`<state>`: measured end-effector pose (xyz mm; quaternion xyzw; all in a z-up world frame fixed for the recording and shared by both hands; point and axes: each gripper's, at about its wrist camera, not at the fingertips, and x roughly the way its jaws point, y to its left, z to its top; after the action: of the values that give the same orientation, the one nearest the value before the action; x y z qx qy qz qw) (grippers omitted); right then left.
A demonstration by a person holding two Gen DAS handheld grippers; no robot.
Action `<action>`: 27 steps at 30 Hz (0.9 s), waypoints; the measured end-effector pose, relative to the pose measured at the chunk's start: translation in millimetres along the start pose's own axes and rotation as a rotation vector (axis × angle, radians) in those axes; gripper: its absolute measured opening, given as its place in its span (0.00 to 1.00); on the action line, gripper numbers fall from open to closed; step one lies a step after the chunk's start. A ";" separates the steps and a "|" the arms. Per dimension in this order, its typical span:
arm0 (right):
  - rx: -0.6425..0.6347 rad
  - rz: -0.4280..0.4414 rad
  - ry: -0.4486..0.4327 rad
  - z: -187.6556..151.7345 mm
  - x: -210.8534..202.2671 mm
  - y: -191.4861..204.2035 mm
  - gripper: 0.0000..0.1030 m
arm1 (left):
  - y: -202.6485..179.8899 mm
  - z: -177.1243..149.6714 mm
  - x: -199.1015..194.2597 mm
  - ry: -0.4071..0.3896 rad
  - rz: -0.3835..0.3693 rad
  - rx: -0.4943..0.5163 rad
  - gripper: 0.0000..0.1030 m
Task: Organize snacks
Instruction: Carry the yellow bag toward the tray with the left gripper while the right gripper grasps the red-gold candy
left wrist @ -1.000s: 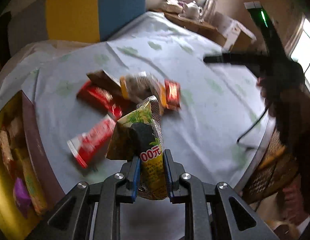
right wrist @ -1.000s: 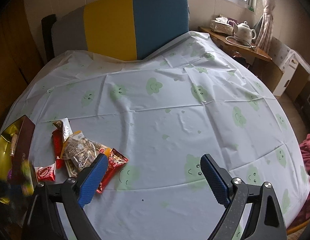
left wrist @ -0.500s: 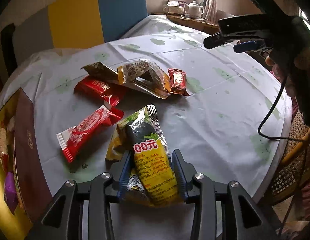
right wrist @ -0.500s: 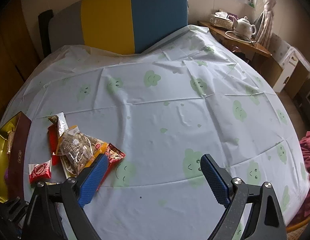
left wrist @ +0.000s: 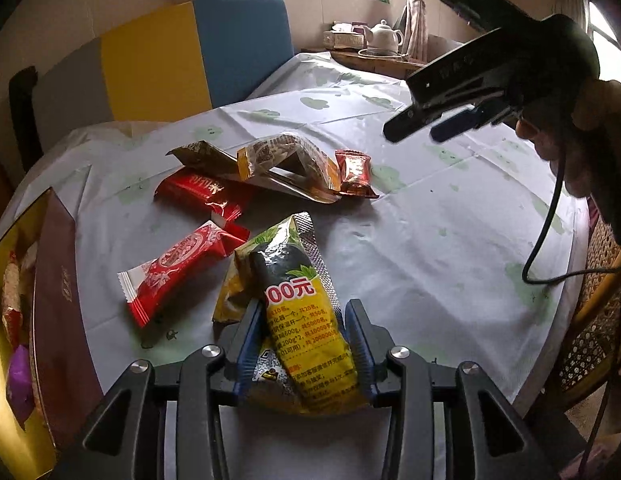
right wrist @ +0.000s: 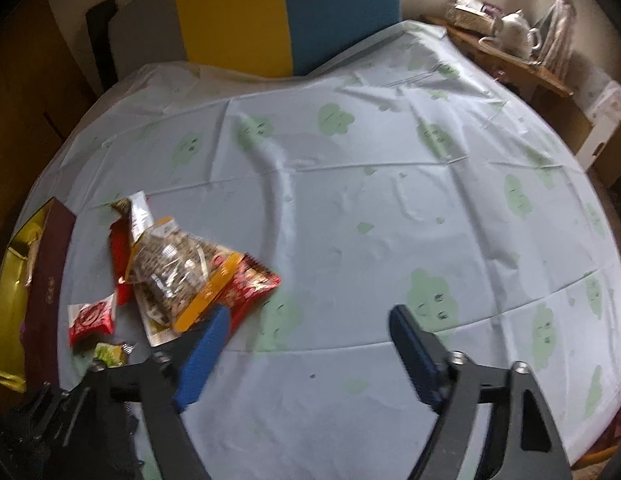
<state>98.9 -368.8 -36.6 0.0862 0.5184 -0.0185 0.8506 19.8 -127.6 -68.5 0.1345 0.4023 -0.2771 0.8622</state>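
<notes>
**Loose packet lies lengthwise in the left claw's gap**

At the near edge of the round table under its white plastic cloth with green faces [left wrist: 430, 240], the yellow-and-black foil snack packet [left wrist: 286, 264] lies flat on the cloth. It sits between the two blue-padded fingers of the left gripper [left wrist: 302, 312]. Those jaws have just been opening and now stand spread. The pads flank the packet's lower half but do not appear to pinch it, so I read it as released.

The packet's long axis runs straight away from the claw, along the line the fingers point. Its crimped top end reaches toward the heap of other snacks: a long red-and-white wrapper [left wrist: 178, 264] just to its left, and a clear bag with orange edges [left wrist: 286, 156] farther off.

The open maroon box with a gold lining [left wrist: 54, 280] lies well to the left of the claw, at the table's left edge.

The right gripper [right wrist: 310, 316] hangs above the cloth on the far right side of the heap. Its jaws have just been closing, with nothing between them. It is well apart from the yellow packet, so the left hand is plainly the nearer. Any regrasp would likely need only a squeeze across the packet's short width.
</notes>
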 end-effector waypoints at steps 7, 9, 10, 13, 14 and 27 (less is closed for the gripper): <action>0.068 0.129 0.083 -2.8 17.3 10.0 0.60 | 3.0 0.0 0.3 -0.003 -0.023 -0.026 0.40; 0.082 0.117 0.101 0.3 26.0 14.0 0.60 | 5.6 -0.5 -0.7 -0.004 -0.034 -0.041 0.40; 0.090 0.117 0.109 1.7 29.8 14.8 0.60 | 6.4 -0.6 -1.1 -0.004 -0.038 -0.045 0.40; 0.122 0.129 0.137 6.9 45.2 21.4 0.60 | 8.0 -0.6 -1.9 0.000 -0.047 -0.059 0.40; 0.114 0.119 0.143 8.9 50.8 25.8 0.60 | 8.1 -0.7 -2.0 0.000 -0.049 -0.061 0.40; -0.217 0.013 0.235 -12.8 50.3 24.4 0.22 | 11.2 -2.7 -3.0 -0.004 -0.061 -0.091 0.39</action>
<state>113.8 -339.8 -83.8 -0.0011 0.6126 0.0534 0.7886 23.1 -116.2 -67.8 0.0824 0.4168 -0.2848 0.8593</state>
